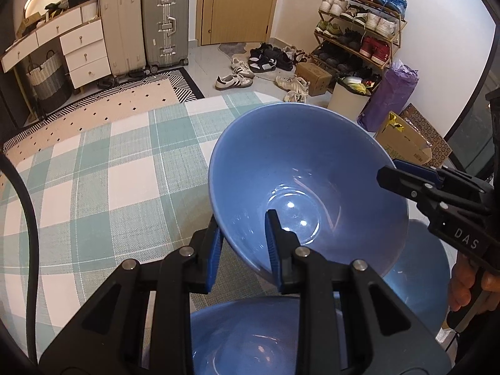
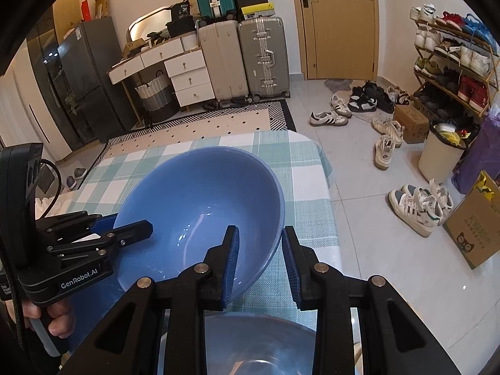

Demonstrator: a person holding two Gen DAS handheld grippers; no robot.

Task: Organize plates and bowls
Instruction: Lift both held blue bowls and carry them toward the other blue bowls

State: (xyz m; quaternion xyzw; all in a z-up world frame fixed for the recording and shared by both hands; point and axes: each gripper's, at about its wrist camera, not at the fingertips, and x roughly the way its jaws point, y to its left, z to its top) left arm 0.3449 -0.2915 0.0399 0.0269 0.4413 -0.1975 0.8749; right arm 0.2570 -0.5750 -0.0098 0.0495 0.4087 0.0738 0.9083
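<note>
Claws (image 1: 243, 243) (image 2: 261, 262) both pinch tilted blue bowl (image 1: 300, 172) rim.

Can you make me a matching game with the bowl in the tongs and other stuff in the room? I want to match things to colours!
Things:
1. tilted bowl
2. tablecloth
3. suitcase next to the door
4. bag beside the bin

Colours:
A. purple
B. grey
C. blue
D. green and white checks

Pairs: 1-C, 2-D, 3-B, 4-A
</note>
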